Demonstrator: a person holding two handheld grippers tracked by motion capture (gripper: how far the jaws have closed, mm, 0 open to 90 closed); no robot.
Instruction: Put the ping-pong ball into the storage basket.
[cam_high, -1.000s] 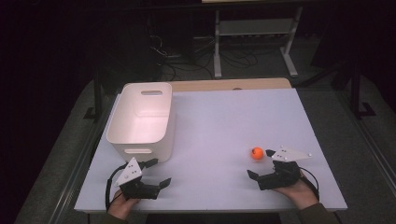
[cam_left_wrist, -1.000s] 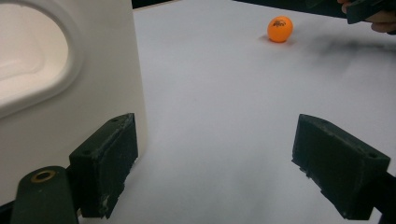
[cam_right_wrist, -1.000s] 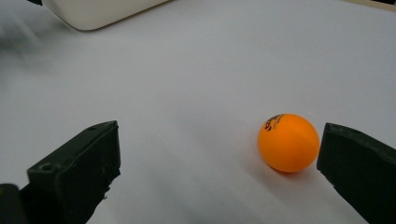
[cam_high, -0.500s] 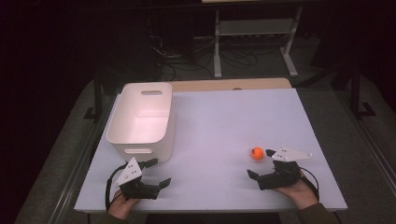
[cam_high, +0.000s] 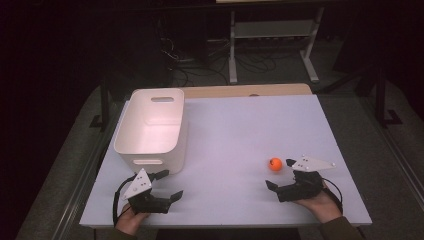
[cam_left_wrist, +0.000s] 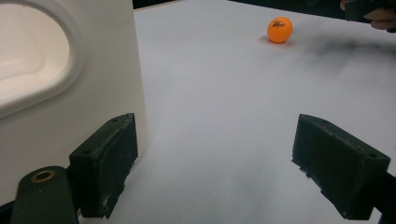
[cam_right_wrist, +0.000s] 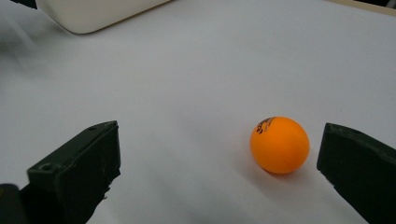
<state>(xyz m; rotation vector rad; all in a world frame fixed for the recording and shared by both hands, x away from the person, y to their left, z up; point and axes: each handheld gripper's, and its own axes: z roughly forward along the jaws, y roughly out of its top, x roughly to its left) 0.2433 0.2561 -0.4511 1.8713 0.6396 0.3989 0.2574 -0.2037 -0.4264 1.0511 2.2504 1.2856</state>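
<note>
Fingers (cam_right_wrist: 74, 168) of the right gripper (cam_high: 281, 176) are standing wide apart, gripping nothing, with the ball (cam_right_wrist: 279, 144) sitting on the table (cam_high: 240, 130) just ahead of them, nearer one finger. Its gripper view is showing dark printed lettering on the ball, too small to read from the high view. Smooth, round and orange, the ball is resting apart from both grippers. Across the table, the left gripper (cam_high: 170, 185) is also sitting spread and empty, one finger just beside the white bin (cam_high: 150, 132), whose handle cutout is showing close up in its own view.
</note>
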